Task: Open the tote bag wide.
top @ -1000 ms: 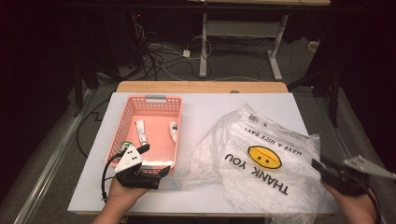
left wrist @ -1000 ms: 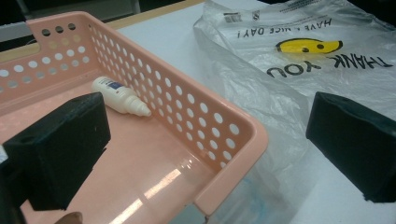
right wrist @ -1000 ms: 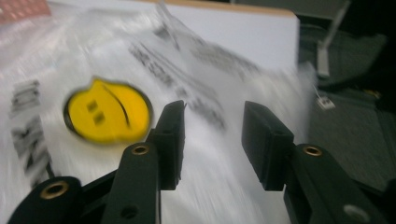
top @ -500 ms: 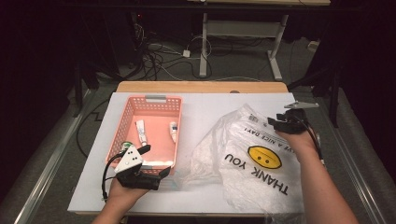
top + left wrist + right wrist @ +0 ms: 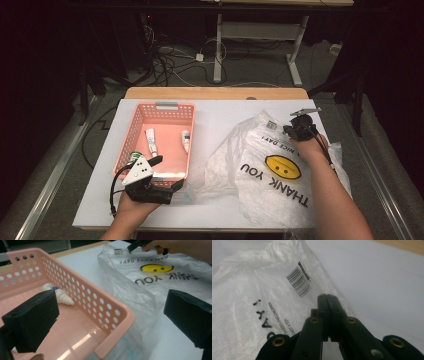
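Right tongs (image 5: 292,131) are closing, seemingly pinching the plastic bag (image 5: 280,175) near the counter's (image 5: 220,112) far-right edge, left tongs (image 5: 165,172) gaping open astride the basket's (image 5: 162,106) near rim; next is probably lifting the bag mouth open.

Bag print: "THANK YOU" in black on the plastic bag (image 5: 270,175), just beside its yellow smiley face (image 5: 282,166).
Smaller line: "HAVE A NICE DAY!", beyond the smiley.
Barcode (image 5: 298,279): near the bag's edge, digits unreadable.
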Tool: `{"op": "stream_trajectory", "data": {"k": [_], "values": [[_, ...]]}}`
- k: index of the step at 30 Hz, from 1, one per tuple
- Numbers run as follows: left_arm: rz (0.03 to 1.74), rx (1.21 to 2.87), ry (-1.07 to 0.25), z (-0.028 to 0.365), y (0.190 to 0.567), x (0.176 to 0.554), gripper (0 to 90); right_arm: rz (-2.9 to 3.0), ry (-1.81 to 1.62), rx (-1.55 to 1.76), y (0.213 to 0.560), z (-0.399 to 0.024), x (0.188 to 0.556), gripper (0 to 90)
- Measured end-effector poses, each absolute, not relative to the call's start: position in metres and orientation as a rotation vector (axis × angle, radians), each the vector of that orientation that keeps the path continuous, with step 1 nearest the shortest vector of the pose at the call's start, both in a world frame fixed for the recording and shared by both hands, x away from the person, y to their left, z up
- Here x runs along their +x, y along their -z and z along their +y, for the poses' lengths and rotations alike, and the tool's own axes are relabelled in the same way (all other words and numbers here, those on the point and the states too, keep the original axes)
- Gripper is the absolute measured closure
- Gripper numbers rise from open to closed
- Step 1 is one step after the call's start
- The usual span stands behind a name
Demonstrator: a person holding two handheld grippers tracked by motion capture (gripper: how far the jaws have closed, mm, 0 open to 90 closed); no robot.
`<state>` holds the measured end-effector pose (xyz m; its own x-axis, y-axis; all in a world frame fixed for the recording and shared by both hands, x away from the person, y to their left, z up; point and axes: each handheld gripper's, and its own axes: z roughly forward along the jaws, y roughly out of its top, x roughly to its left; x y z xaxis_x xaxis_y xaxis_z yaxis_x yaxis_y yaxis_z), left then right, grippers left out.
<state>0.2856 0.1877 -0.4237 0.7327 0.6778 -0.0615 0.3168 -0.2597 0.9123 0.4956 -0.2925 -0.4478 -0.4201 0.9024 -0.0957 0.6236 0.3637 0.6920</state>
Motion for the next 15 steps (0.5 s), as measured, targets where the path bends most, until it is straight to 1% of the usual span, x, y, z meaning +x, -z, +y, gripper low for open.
{"op": "stream_trajectory", "data": {"k": [2,7,11,12,13,15], "values": [[0.754,1.864,-0.431,0.185,0.421,0.284,0.0,2.123,-0.814,1.329,0.441,-0.296,0.500,90.0],[0.747,1.866,-0.431,0.186,0.420,0.284,0.0,1.942,-0.893,1.413,0.421,-0.321,0.516,90.0],[0.748,1.863,-0.432,0.188,0.420,0.286,0.0,1.866,-0.932,1.470,0.415,-0.338,0.525,90.0],[0.749,1.864,-0.432,0.188,0.421,0.286,0.0,1.864,-0.934,1.469,0.414,-0.339,0.526,88.3],[0.750,1.862,-0.428,0.189,0.421,0.286,0.0,1.857,-0.950,1.468,0.412,-0.340,0.526,81.6],[0.751,1.863,-0.429,0.189,0.421,0.287,0.0,1.867,-0.971,1.456,0.408,-0.339,0.522,80.0]]}}
